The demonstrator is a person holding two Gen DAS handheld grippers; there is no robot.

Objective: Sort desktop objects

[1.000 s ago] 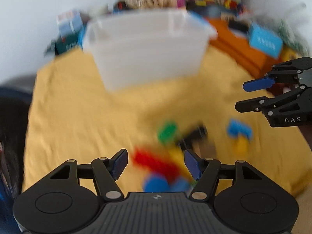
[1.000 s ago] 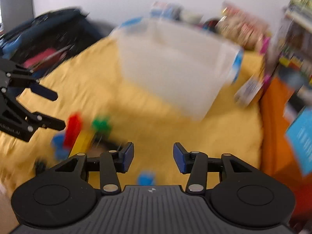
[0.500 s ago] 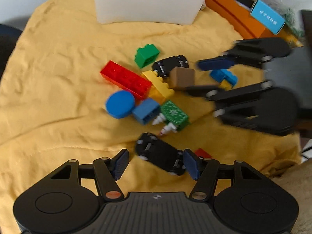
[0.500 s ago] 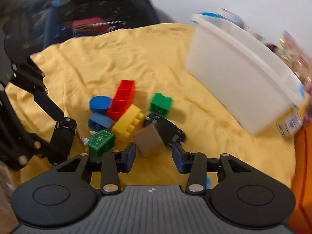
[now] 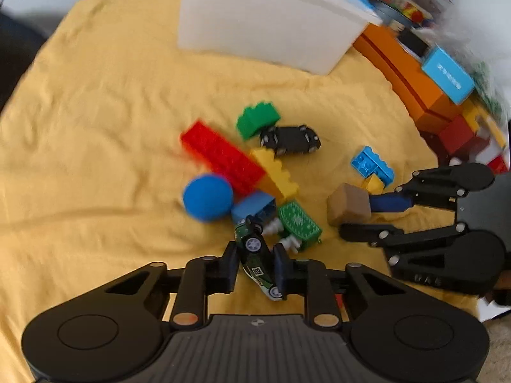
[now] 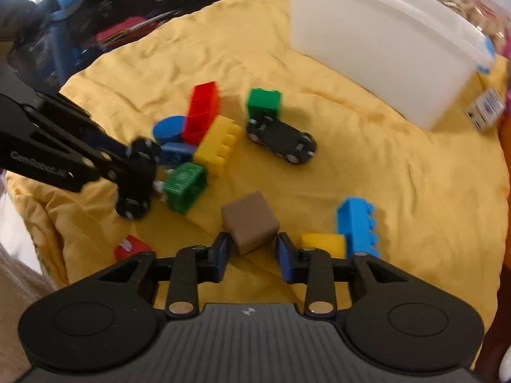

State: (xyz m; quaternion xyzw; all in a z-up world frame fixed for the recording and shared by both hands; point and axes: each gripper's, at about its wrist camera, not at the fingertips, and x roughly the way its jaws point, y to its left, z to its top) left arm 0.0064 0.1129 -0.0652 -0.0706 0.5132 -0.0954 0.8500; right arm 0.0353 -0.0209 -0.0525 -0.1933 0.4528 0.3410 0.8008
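Creased yellow cloth (image 6: 367, 146); glossy plastic bricks (image 5: 220, 153); matt translucent plastic bin (image 5: 265, 19)

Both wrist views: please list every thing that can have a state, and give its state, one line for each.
left gripper: jaws closing, green toy car between the pads
green toy car: tilted up, clamped
right gripper: jaws closing around the brown cube
brown cube: tilted, between the pads
black toy car: upside down, wheels up, on the yellow cloth
white bin: upright, no lid
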